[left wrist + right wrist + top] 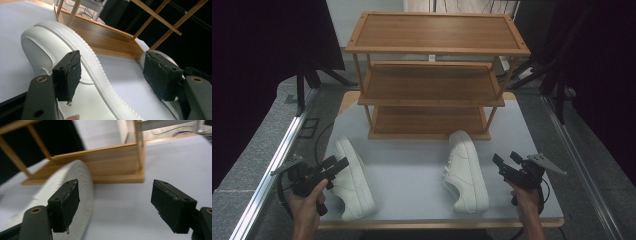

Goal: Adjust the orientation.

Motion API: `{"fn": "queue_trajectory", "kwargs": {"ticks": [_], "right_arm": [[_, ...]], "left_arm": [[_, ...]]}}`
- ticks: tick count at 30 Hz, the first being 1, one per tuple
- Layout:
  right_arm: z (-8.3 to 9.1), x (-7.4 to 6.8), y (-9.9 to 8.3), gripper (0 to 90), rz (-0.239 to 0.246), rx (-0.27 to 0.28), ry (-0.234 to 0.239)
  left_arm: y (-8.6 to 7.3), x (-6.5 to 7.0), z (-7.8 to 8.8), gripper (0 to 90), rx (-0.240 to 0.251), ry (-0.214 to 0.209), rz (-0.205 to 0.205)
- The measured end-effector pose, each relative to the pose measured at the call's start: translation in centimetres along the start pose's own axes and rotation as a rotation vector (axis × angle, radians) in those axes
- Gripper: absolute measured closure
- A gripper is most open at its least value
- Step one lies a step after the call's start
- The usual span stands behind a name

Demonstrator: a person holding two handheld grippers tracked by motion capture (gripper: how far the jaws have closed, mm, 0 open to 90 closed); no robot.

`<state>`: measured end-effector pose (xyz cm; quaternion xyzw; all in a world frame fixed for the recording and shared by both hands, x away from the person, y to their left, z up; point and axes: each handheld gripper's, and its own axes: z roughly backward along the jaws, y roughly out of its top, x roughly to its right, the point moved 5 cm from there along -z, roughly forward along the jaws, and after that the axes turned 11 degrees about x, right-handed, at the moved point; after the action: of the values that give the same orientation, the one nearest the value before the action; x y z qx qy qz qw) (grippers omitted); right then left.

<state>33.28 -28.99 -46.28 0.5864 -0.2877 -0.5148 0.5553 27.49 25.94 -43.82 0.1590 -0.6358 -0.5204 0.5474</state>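
From above, the left gripper [337, 164] sits with jaws apart right beside the left white leather sneaker [353, 177]; the right gripper [504, 162], also apart, is just off the outer side of the right white leather sneaker [466, 170]. Both shoes lie ahead of the three-tier wooden shoe rack [432, 75].

In the left gripper view, the sneaker [82, 75] lies between and below the jaws: I'd drop lower and straddle its side wall.

In the right gripper view, the sneaker [80, 195] sits off the left jaw; shift towards it before closing.
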Motion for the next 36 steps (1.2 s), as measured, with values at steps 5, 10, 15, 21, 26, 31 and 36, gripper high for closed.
{"fn": "queue_trajectory", "kwargs": {"ticks": [5, 10, 15, 21, 26, 31, 36], "right_arm": [[0.1, -0.9, 0.4, 25.9, 0.065, -0.02, 0.026], [0.3, -1.4, 0.9, 28.5, 0.019, -0.01, 0.069], [0.3, -1.7, 0.9, 30.4, -0.006, -0.002, 0.082], [0.8, -0.7, 0.7, 32.0, -0.057, 0.013, 0.059], [0.9, -0.1, 0.1, 32.2, -0.063, -0.005, 0.035], [0.7, -1.0, -0.8, 31.7, 0.029, -0.056, 0.069], [0.7, -1.7, -0.7, 31.8, 0.031, -0.052, 0.091]], "left_arm": [[0.1, 0.3, -0.2, 30.8, -0.007, -0.015, -0.018], [-0.2, 0.6, -0.2, 30.7, -0.017, -0.032, -0.018], [0.1, 1.1, 0.1, 33.5, -0.006, -0.049, -0.034], [0.0, 1.7, -0.2, 55.4, -0.015, -0.035, -0.097], [-0.7, 2.3, 0.3, 74.1, -0.043, 0.004, -0.166], [-1.4, 1.7, 2.7, 83.5, -0.003, 0.054, -0.154], [-1.2, 1.4, 5.2, 88.7, 0.028, 0.102, -0.14]]}}
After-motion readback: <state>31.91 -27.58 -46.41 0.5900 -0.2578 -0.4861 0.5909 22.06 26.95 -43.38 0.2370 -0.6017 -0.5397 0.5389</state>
